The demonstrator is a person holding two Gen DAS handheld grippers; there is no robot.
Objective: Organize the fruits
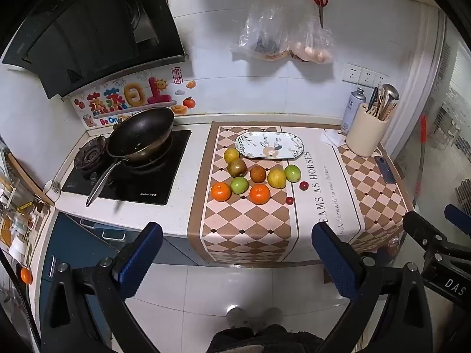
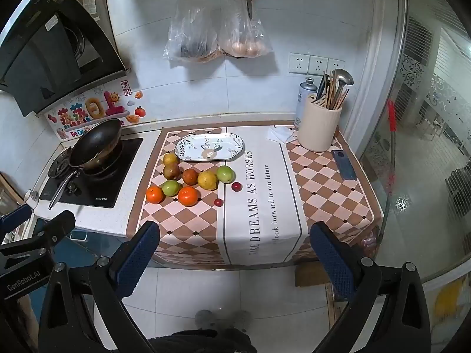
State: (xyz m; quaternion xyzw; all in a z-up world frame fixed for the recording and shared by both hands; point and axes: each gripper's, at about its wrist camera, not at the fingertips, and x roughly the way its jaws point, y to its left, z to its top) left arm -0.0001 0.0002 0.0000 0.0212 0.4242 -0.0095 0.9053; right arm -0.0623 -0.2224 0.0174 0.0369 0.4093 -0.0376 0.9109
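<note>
Both tongs, left tongs (image 1: 237,253) and right tongs (image 2: 235,250), are hanging wide open and empty; fruits (image 1: 259,193) are looking round, firm, rollable: grip across the middle.

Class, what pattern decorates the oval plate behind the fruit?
The plate is pale with leafy sprigs and a tan central motif, clearest in the right wrist view.

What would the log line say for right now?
left gripper: open, empty | right gripper: open, empty | fruits: on cloth, untouched | plate: empty
</note>
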